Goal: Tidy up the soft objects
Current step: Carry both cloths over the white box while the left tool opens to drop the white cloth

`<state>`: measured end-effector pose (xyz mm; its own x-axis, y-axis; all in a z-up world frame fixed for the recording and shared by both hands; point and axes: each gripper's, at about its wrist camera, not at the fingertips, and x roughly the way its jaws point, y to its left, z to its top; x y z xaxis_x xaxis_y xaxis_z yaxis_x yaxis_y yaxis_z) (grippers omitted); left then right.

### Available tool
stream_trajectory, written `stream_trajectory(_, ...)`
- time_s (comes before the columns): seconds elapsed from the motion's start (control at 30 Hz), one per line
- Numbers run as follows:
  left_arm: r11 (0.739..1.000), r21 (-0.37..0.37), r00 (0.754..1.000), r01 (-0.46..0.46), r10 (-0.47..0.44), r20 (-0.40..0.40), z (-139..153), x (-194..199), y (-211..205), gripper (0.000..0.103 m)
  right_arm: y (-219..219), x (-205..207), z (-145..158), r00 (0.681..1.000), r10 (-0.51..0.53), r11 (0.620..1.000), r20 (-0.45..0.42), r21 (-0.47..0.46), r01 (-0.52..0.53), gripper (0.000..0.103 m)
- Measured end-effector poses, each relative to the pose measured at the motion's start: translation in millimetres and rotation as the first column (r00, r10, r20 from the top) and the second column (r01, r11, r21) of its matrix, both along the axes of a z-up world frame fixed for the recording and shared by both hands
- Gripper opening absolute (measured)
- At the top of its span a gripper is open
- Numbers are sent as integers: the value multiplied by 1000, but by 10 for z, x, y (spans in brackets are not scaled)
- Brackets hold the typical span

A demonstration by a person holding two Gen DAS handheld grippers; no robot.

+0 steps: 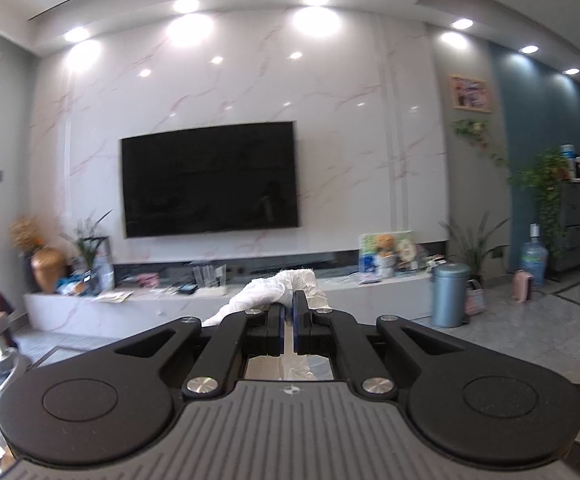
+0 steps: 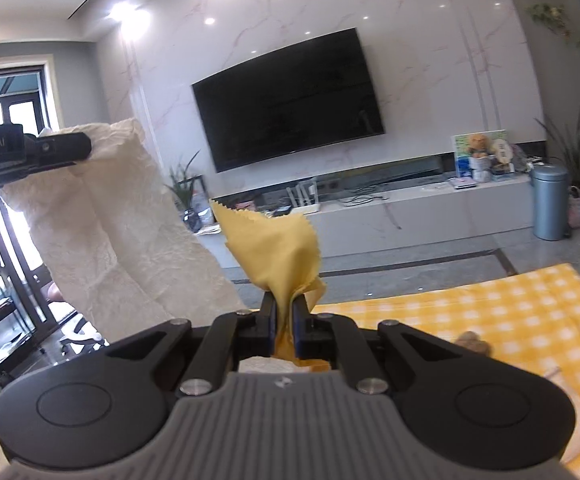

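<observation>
Leftmost, the left gripper [image 2: 85, 148] is pinching a crinkled white cloth [image 2: 129, 240] between closed fingers, the sheet hanging below it in the air. Beside it, the right gripper [image 2: 284, 312] is clamping a yellow cloth [image 2: 273, 248], its bunched corner sticking up past the fingertips. Rightward, a yellow checked tablecloth [image 2: 510, 312] is lying below.
</observation>
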<state>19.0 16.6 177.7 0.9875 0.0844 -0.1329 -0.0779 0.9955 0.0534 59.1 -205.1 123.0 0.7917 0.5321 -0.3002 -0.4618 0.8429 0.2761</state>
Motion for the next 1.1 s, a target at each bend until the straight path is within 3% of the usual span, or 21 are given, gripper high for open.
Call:
stream_trajectory(0.33,994,-91,997,-52,47,-57,-388,307,693,4,637,170,-336,994,92,991,-54,-88,-96,6)
stream_trajectory(0.6,997,-65,998,32,-36,-53,-580,604,873,4,920,317,-636,993,93,982,-77,-156,-104,6)
stream_trajectory(0.93,986,-144,973,89,-117,-199,-1142,727,1053,4,1019,534,-968,988,81,981,-134,-162,-103,6)
stream_trajectory(1.03,985,-152,952,83,-123,-279,-1393,897,1080,4,1057,562,-1034,987,82,981,-139,-161,-104,6)
stream_trajectory(1.1,978,-198,927,71,-138,-348,-1592,1019,1151,4,1088,549,-1081,986,80,981,-146,-164,-103,6)
